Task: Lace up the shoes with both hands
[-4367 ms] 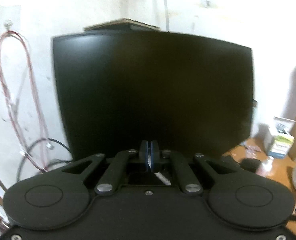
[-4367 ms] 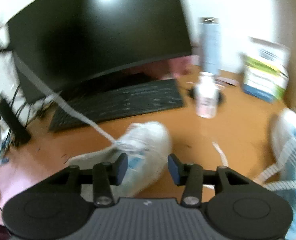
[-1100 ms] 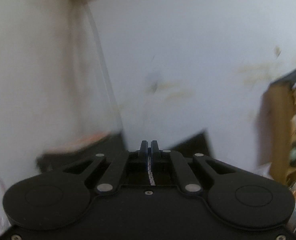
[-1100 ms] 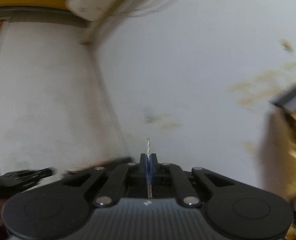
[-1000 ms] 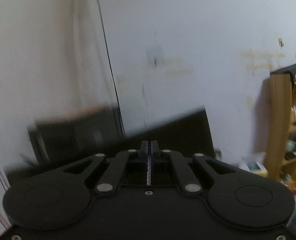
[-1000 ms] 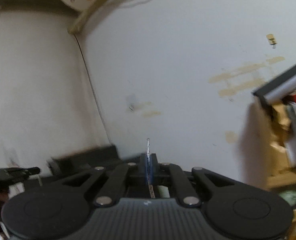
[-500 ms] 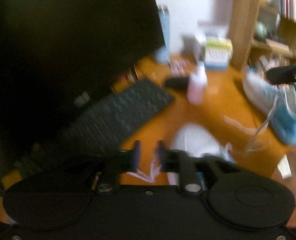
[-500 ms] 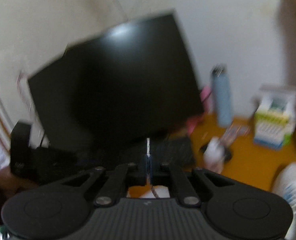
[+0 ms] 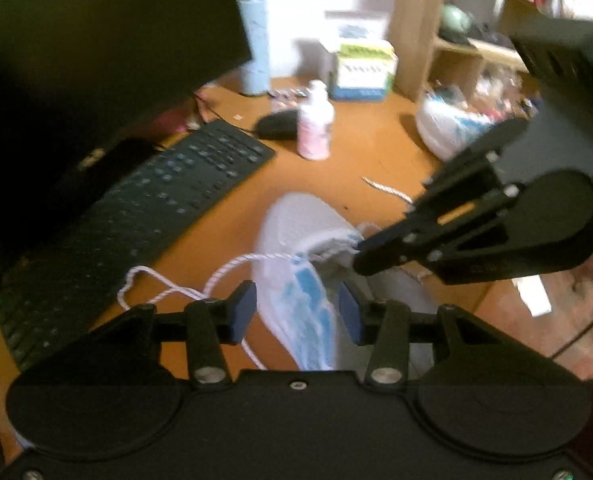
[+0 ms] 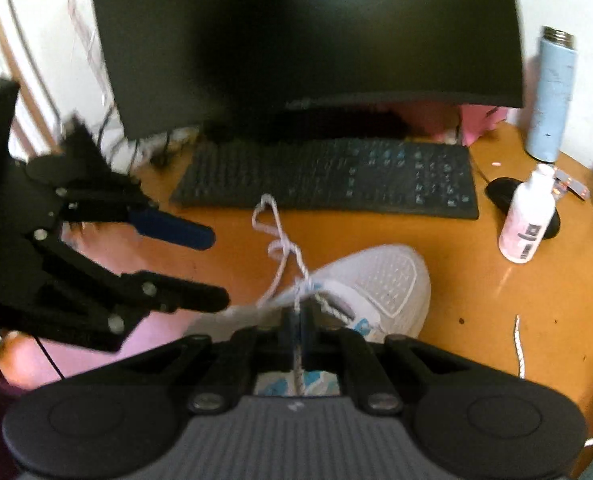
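the white shoe [image 10: 380,280] is lying mid-surface, near the front edge, before the keyboard [image 10: 328,178]. the right gripper [image 10: 298,330] is clenching the lace [image 10: 280,240]; the left gripper [image 9: 296,312] jaws, just opened, are holding nothing. lacing is looking only partly done; the slack lace still needs threading and tying.

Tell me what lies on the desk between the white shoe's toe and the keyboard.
In the right wrist view, a loose loop of white lace lies on the bare orange desk between the white shoe and the keyboard; nothing else.
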